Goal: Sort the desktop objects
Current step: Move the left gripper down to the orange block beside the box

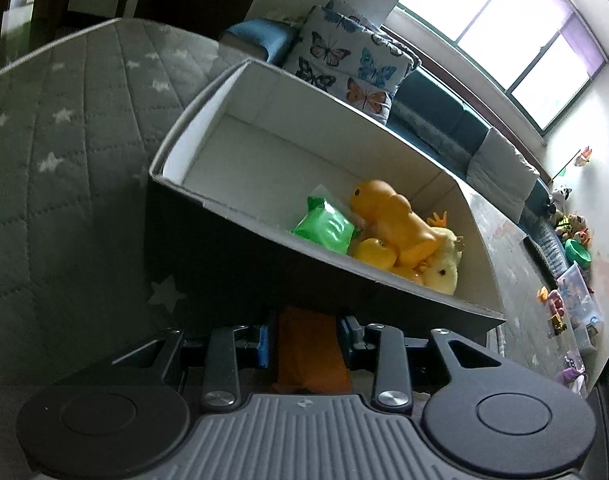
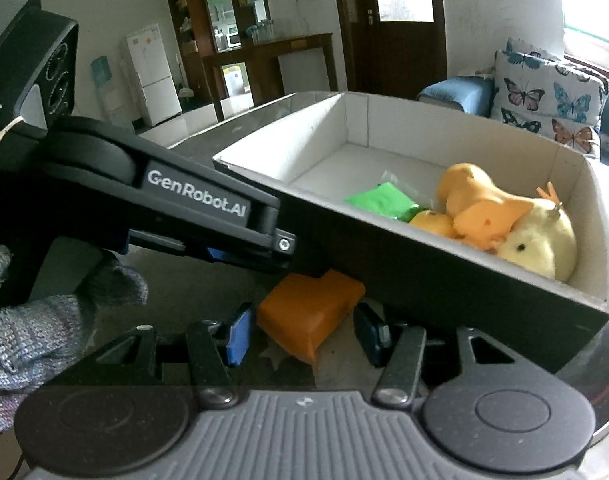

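the left claw (image 1: 306,338) is clenched on an orange packet (image 1: 310,352) beside the box (image 1: 384,292); the right claw (image 2: 304,334) gapes wide around it, released.

A cardboard box (image 2: 404,248), matt white inside and dark outside, holds a glossy green plastic packet (image 1: 324,230), a smooth rubbery orange duck (image 1: 392,216) and a fuzzy yellow plush chick (image 2: 536,240). Quilted grey cloth (image 1: 72,140) lies beneath.
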